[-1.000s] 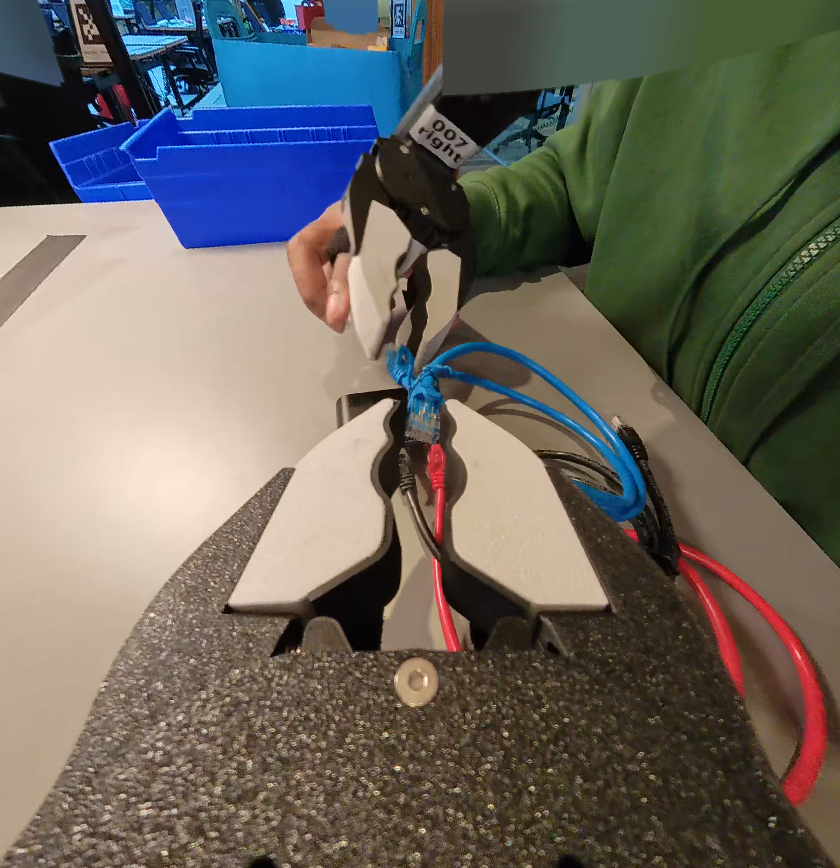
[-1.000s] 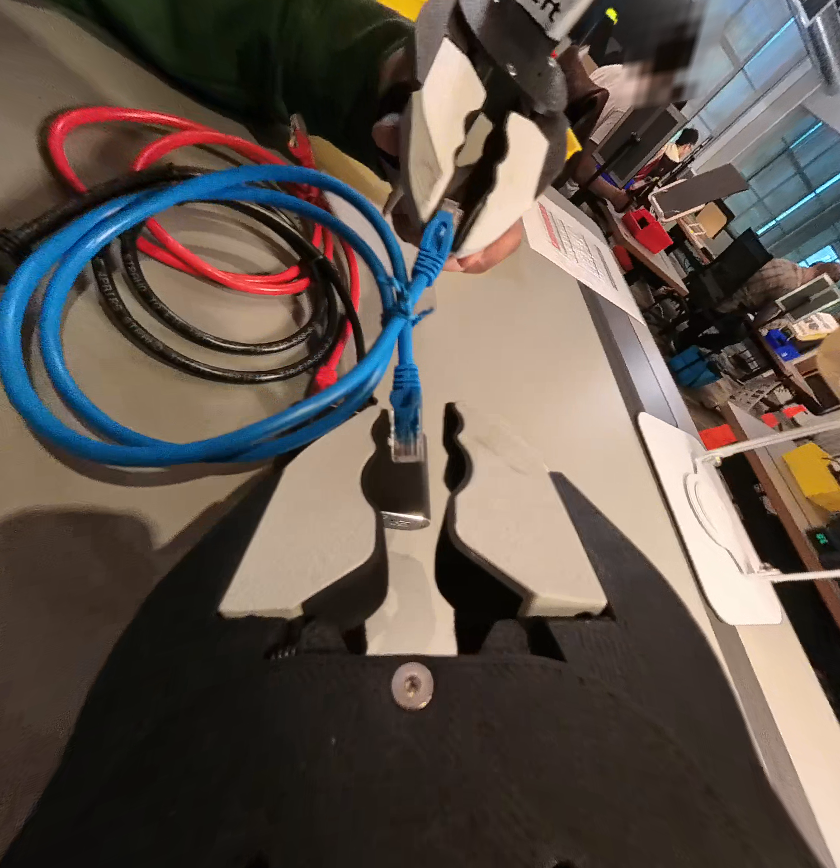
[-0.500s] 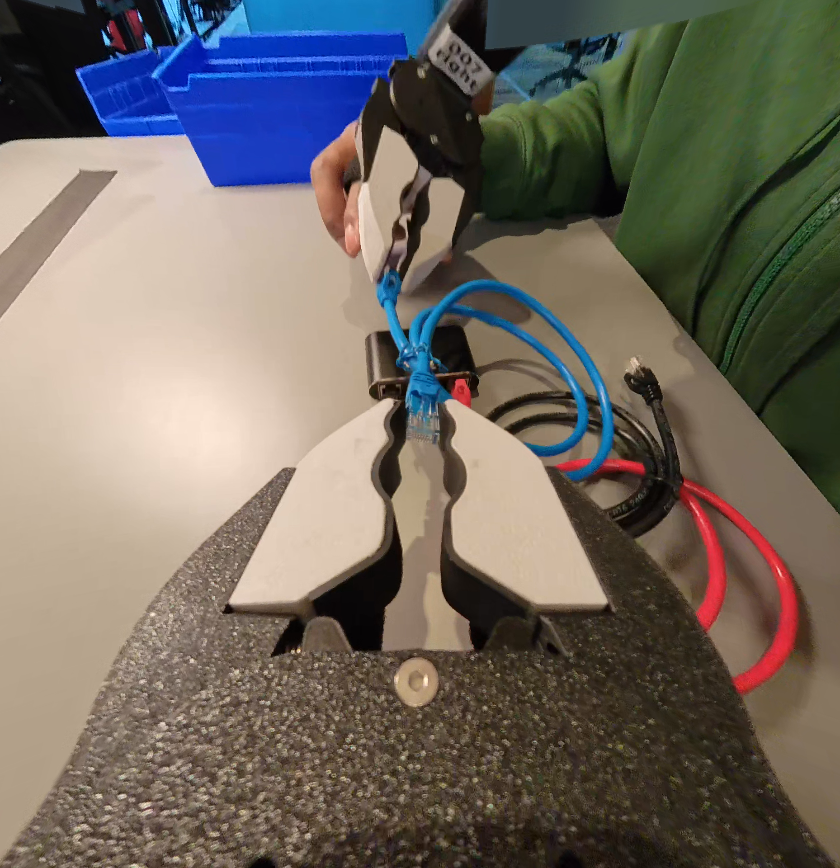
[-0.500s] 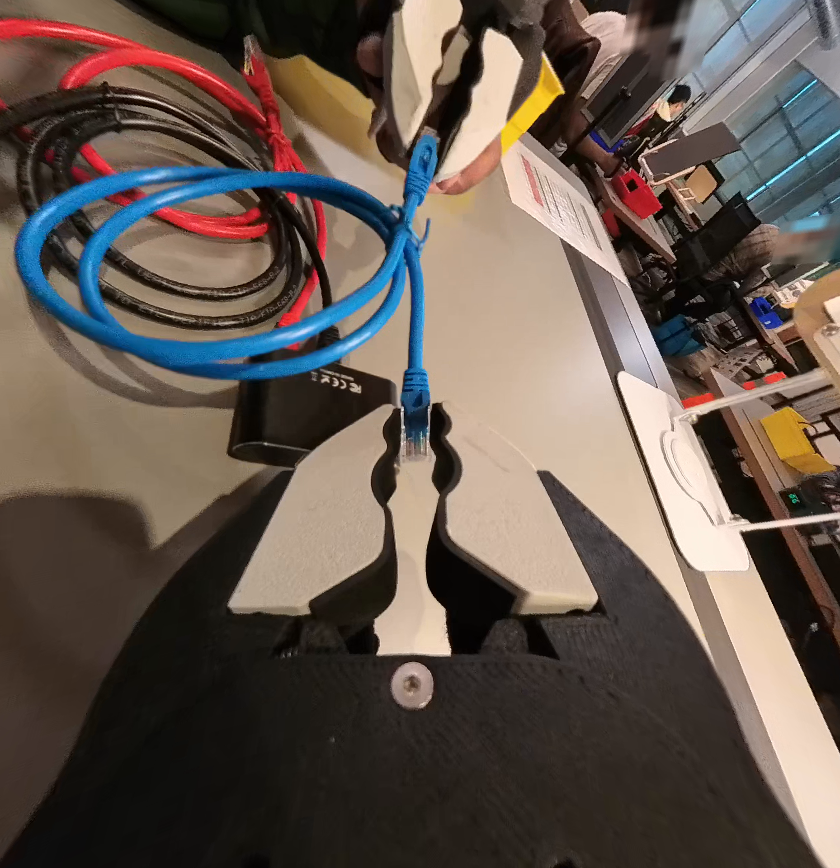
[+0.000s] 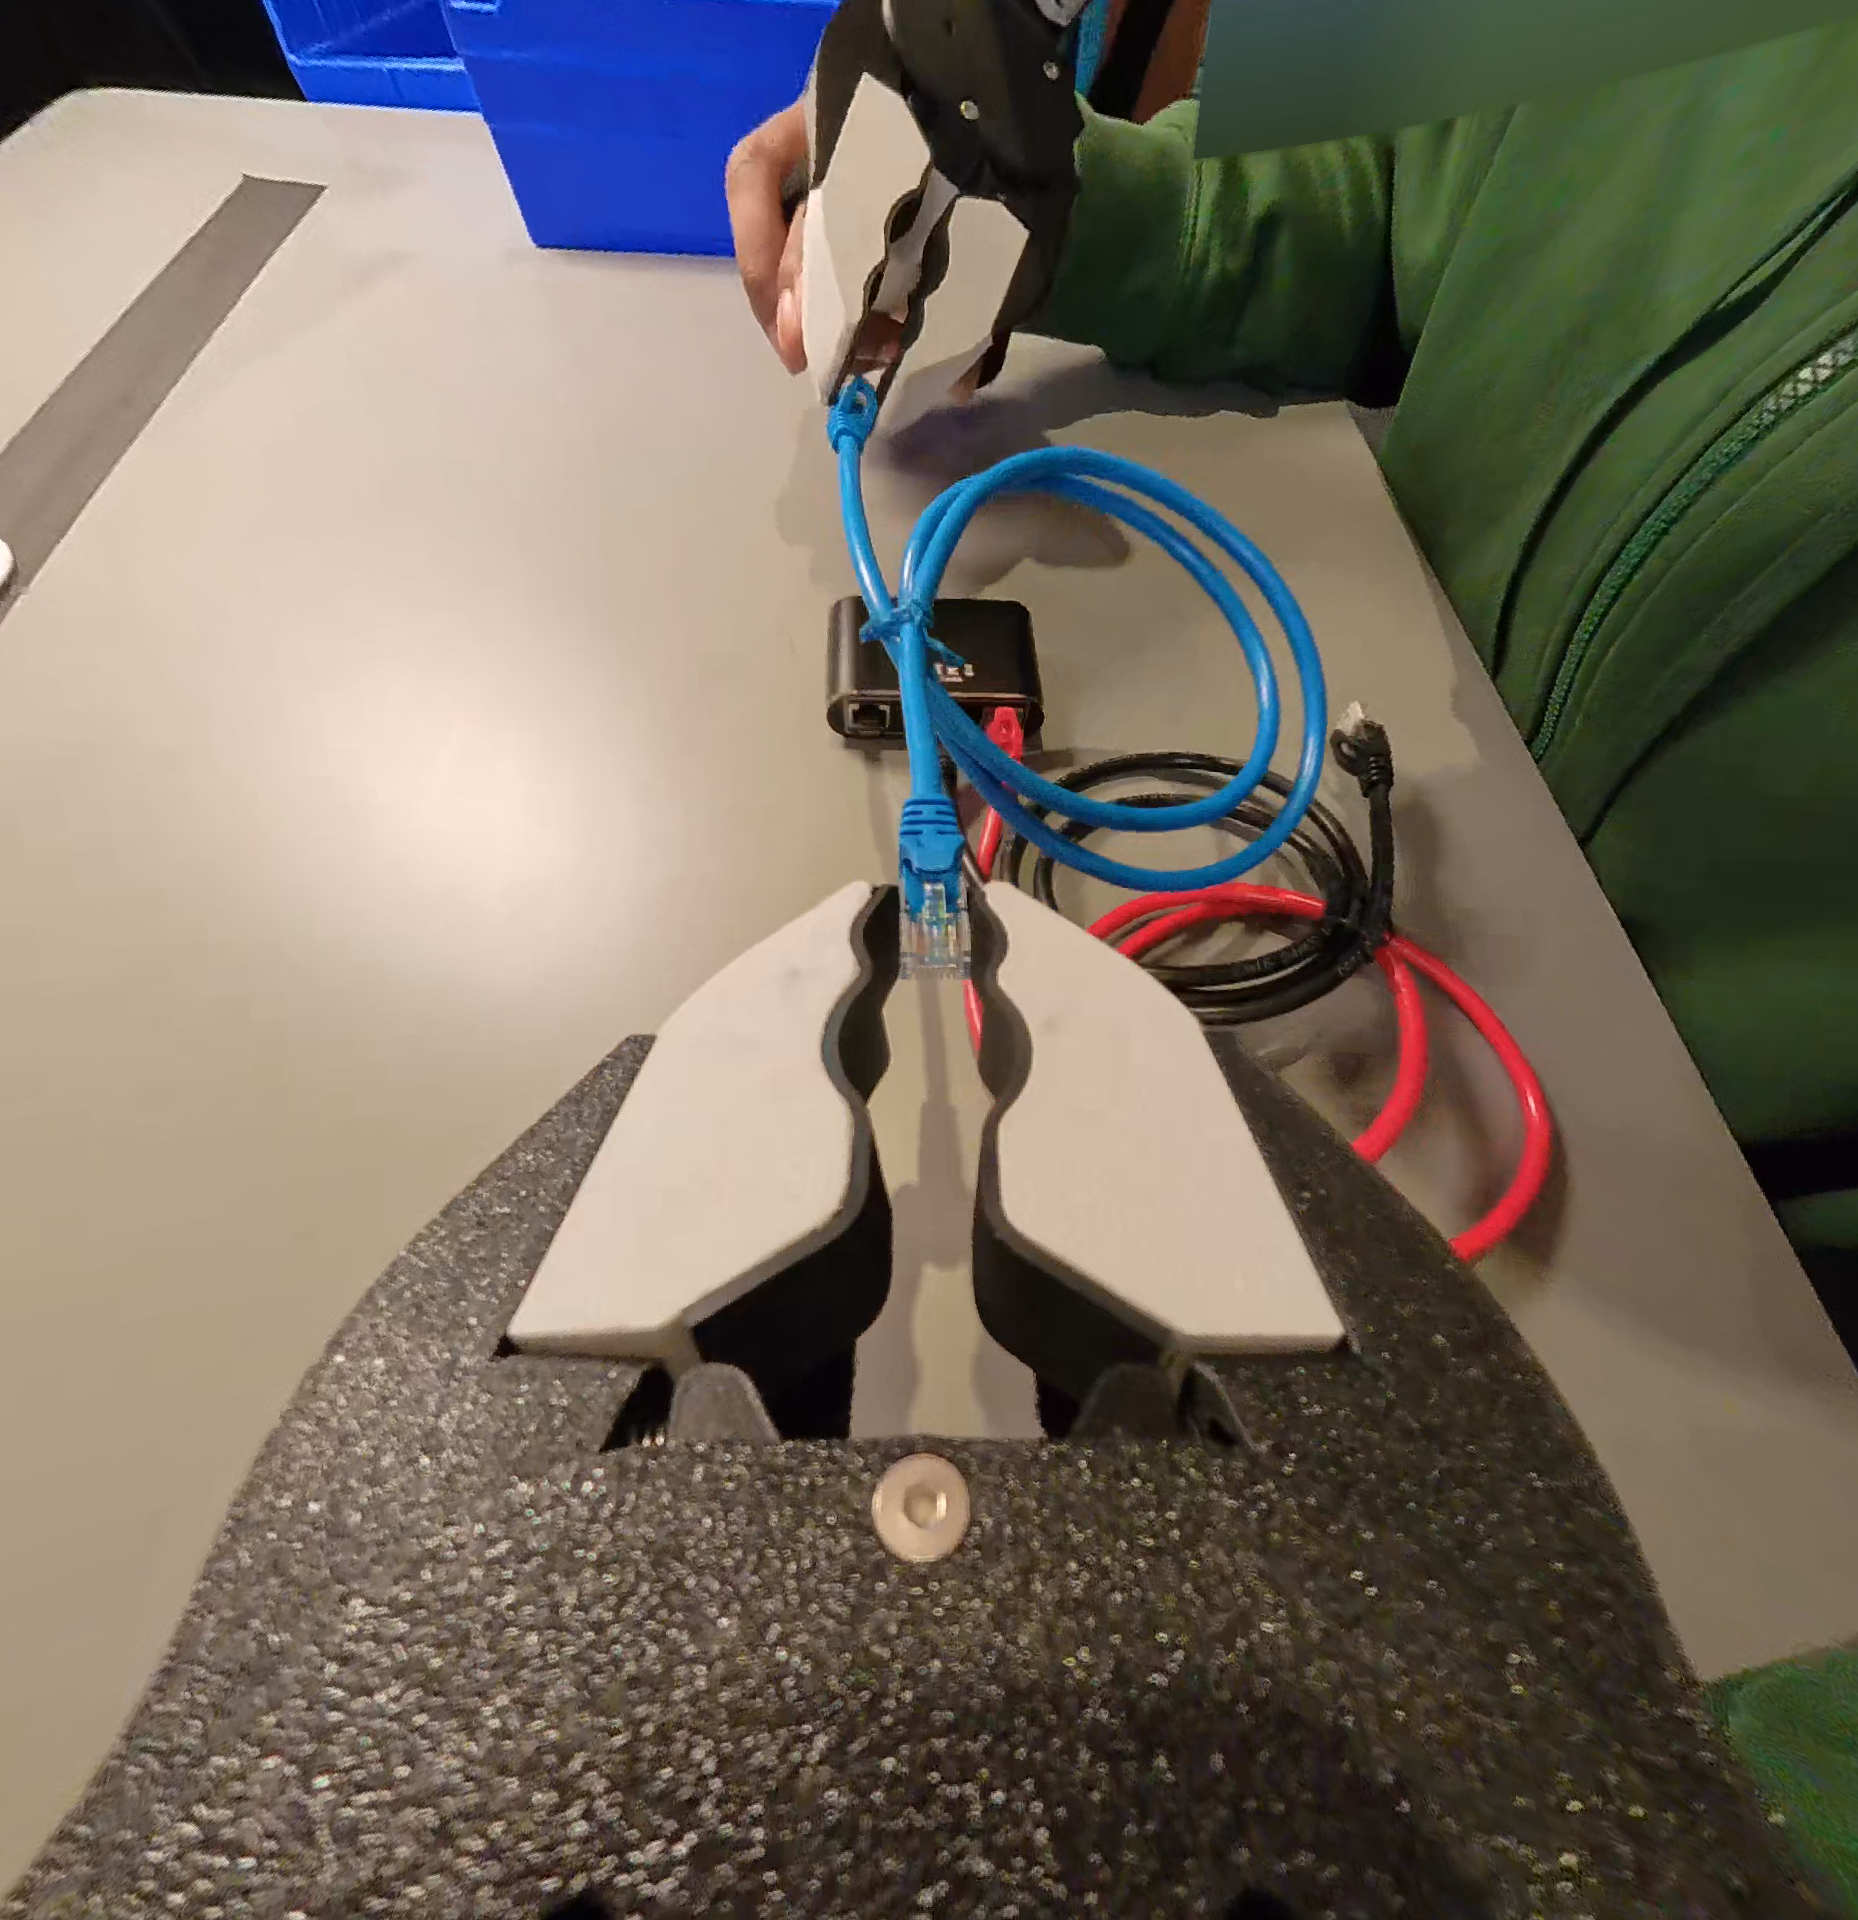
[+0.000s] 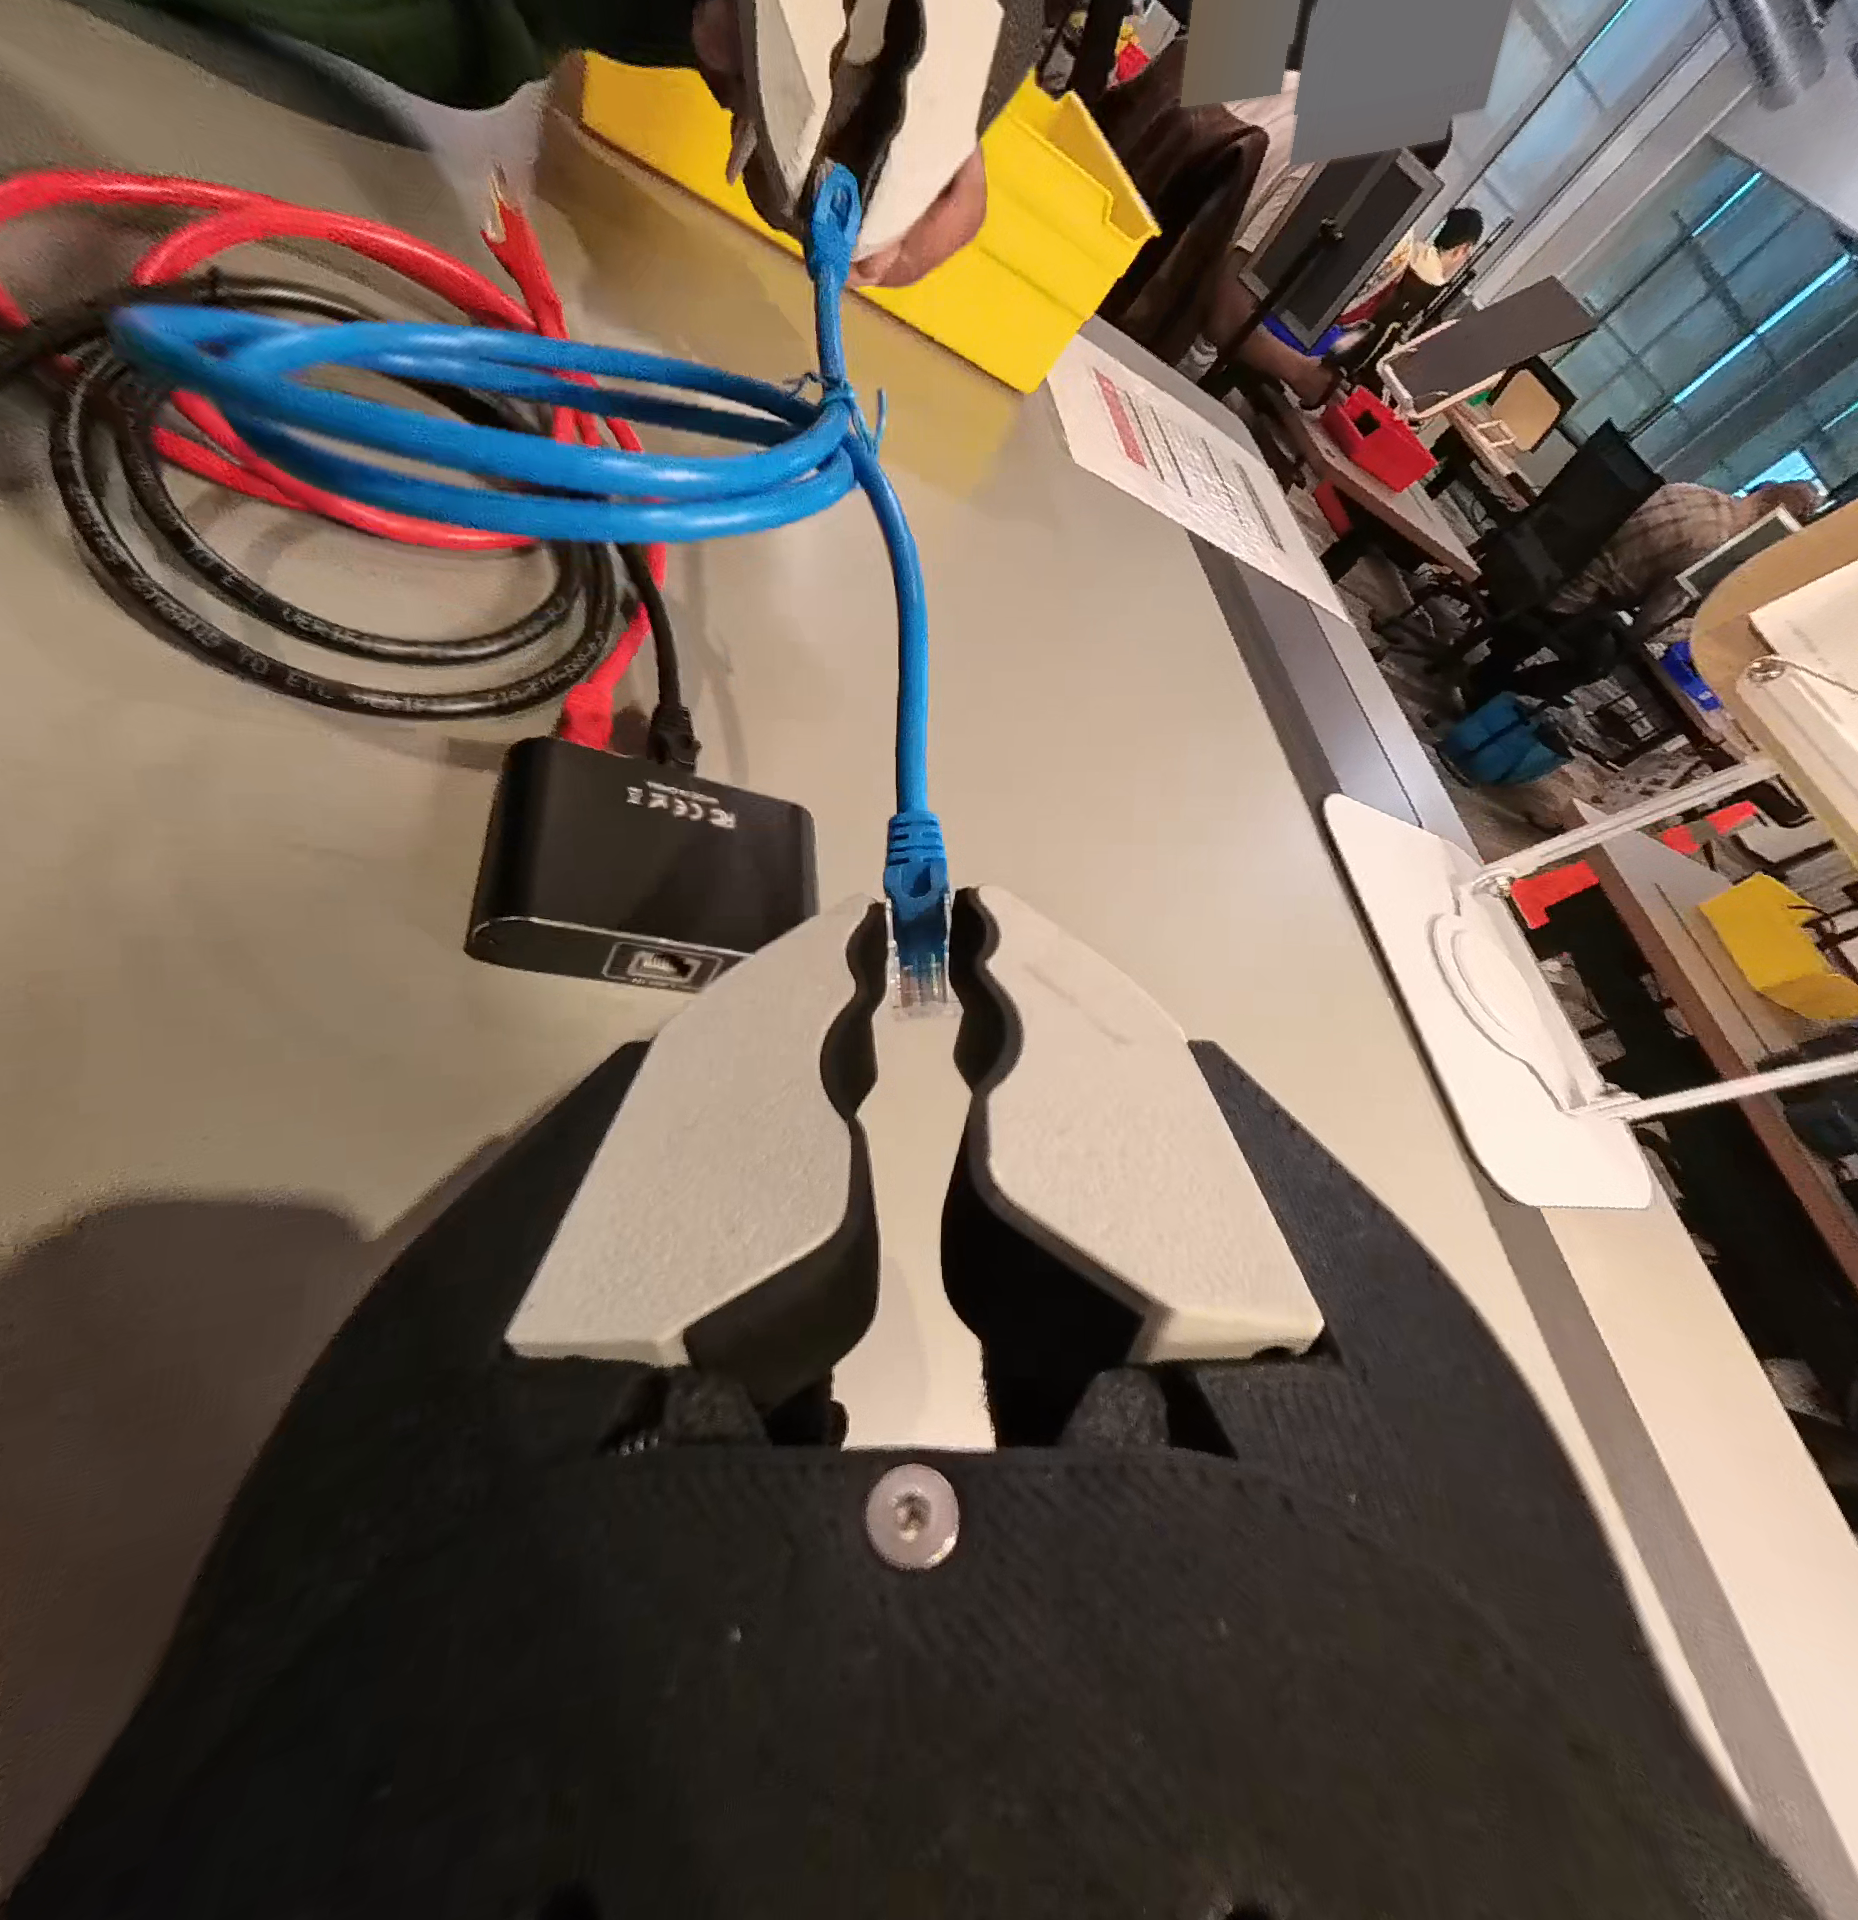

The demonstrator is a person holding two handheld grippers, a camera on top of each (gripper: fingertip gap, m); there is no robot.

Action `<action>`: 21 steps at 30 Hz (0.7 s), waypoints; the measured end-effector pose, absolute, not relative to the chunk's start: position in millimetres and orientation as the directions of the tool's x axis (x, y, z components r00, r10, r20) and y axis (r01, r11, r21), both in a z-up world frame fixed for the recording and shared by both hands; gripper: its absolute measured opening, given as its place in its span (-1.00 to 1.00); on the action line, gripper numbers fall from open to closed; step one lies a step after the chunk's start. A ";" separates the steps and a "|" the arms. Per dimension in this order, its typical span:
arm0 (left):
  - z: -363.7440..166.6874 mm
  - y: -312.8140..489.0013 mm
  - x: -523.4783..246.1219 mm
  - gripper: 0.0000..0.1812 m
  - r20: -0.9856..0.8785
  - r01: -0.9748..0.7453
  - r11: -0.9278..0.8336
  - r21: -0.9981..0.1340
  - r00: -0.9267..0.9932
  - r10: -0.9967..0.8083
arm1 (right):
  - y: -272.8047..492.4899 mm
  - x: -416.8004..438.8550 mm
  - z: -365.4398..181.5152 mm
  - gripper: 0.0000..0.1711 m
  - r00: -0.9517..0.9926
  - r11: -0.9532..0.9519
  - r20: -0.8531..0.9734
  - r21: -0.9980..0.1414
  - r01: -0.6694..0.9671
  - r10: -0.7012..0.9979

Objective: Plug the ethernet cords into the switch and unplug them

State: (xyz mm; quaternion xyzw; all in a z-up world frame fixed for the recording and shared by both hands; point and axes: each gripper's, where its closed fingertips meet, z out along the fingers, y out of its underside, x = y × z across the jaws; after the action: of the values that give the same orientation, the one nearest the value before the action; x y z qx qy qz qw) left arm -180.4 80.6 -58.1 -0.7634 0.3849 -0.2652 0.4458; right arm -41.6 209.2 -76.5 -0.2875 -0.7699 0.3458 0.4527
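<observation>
The blue ethernet cord (image 5: 1257,665) is held at both ends, its tied coil hanging above the table. My left gripper (image 5: 927,906) is shut on one blue plug (image 5: 930,914). My right gripper (image 6: 920,906) is shut on the other blue plug (image 6: 917,935); it also shows far off in the left wrist view (image 5: 883,353). The black switch (image 5: 935,665) lies on the table below the cord, also seen in the right wrist view (image 6: 644,862). A red cord (image 5: 1424,1049) and a black cord (image 5: 1268,966) are plugged into it. The black cord's free end (image 5: 1361,732) lies loose.
A person in a green jacket (image 5: 1631,520) sits at the table's right edge. Blue bins (image 5: 634,125) stand at the back, with a grey tape strip (image 5: 146,322) on the left. A yellow bin (image 6: 1008,239), a paper sheet (image 6: 1185,468) and a white stand base (image 6: 1476,997) sit near the far edge. The tips of one gripper are about 20 centimeters away from the tips of the other.
Both grippers have drawn apart and back from the switch, each holding its blue plug. The blue cord now stretches longer between them, and the switch lies uncovered.
</observation>
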 end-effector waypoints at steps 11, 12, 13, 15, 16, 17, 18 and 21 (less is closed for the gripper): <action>-68.4 69.7 -179.7 -0.58 0.157 -0.347 -0.407 -0.845 0.568 -0.808 | 193.3 -47.4 -89.8 -0.87 -0.464 0.631 0.513 -0.764 0.138 0.722; -63.5 70.1 -181.1 -0.56 0.140 -0.345 -0.397 -0.851 0.580 -0.803 | 193.0 -47.6 -88.7 -0.87 -0.460 0.634 0.518 -0.761 0.136 0.721; -57.7 72.4 -181.9 -0.56 0.119 -0.337 -0.382 -0.861 0.596 -0.794 | 192.8 -48.1 -87.2 -0.87 -0.455 0.635 0.522 -0.761 0.134 0.722; -47.5 85.1 -177.3 -0.53 0.087 -0.302 -0.349 -0.887 0.632 -0.770 | 191.2 -49.0 -85.0 -0.87 -0.449 0.630 0.521 -0.766 0.127 0.725; -46.8 94.7 -171.1 -0.50 0.088 -0.285 -0.350 -0.892 0.650 -0.755 | 190.8 -49.9 -84.7 -0.87 -0.446 0.627 0.520 -0.769 0.127 0.728; -51.2 103.5 -162.1 -0.47 0.099 -0.281 -0.367 -0.887 0.660 -0.745 | 190.8 -50.9 -85.1 -0.87 -0.442 0.627 0.521 -0.768 0.131 0.730; -59.8 111.1 -152.1 -0.44 0.105 -0.297 -0.393 -0.870 0.668 -0.737 | 191.2 -51.9 -85.7 -0.87 -0.436 0.631 0.526 -0.764 0.136 0.730; -84.1 124.8 -126.9 -0.38 0.085 -0.367 -0.441 -0.819 0.683 -0.725 | 192.3 -52.9 -86.1 -0.87 -0.424 0.638 0.535 -0.756 0.145 0.731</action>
State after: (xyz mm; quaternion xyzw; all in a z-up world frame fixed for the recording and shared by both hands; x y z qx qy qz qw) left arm -126.9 124.8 -84.1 -0.8203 0.3328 -0.2185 0.4106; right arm -52.9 192.3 -86.1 -0.2803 -0.7806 0.3201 0.4578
